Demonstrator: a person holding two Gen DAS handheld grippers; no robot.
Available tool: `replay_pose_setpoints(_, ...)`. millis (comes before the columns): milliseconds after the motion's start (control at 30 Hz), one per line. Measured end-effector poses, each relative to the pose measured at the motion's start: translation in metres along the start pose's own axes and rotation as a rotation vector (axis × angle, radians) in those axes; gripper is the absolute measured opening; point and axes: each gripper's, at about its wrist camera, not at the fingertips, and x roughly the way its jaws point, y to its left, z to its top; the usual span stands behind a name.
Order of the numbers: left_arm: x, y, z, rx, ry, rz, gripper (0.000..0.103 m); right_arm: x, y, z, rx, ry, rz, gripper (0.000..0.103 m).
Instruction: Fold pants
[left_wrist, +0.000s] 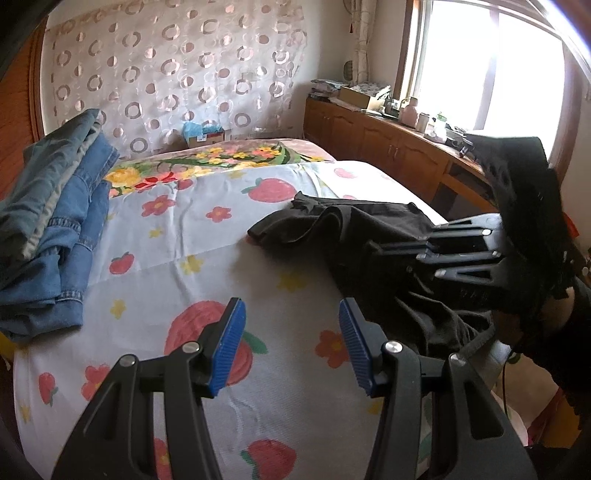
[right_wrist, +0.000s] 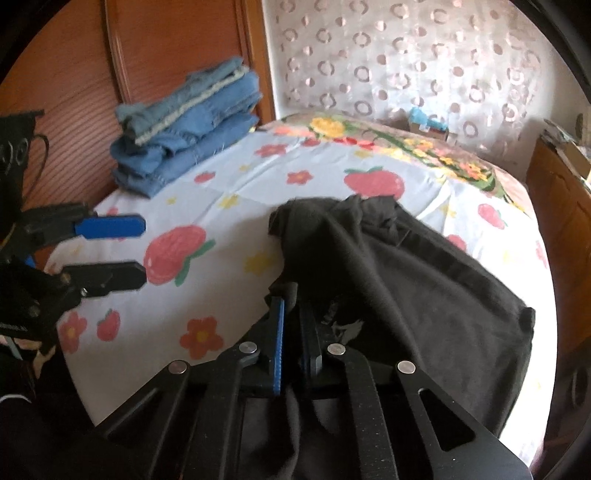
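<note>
Black pants (left_wrist: 369, 236) lie crumpled on the right side of the bed, also in the right wrist view (right_wrist: 399, 266). My left gripper (left_wrist: 291, 343) is open and empty above the floral sheet, left of the pants; it also shows in the right wrist view (right_wrist: 142, 249). My right gripper (right_wrist: 293, 325) is shut on a fold of the black pants at their near edge, with the cloth pinched between its blue pads (right_wrist: 277, 343). In the left wrist view the right gripper (left_wrist: 424, 254) reaches in from the right over the pants.
A stack of folded blue jeans (left_wrist: 55, 229) sits at the bed's left side, also seen in the right wrist view (right_wrist: 184, 129). The sheet (left_wrist: 207, 229) has strawberries and flowers. A wooden cabinet (left_wrist: 388, 147) with clutter stands along the window side. A wooden wardrobe (right_wrist: 166, 48) stands behind the jeans.
</note>
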Motion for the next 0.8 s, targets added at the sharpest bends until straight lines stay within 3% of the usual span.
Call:
replay_pose_setpoints(367, 0.018, -0.015, 0.016, 0.027, 0.022, -0.001, 0.052, -0.040, -0.050, 0.012, 0.073, -0.107, -0.078, 0.004)
replay_pose_setpoints(800, 0.066, -0.041, 0.047, 0.076, 0.078, -0.014, 0.052, -0.046, -0.134, 0.005, 0.145, -0.098, -0.148, 0.004)
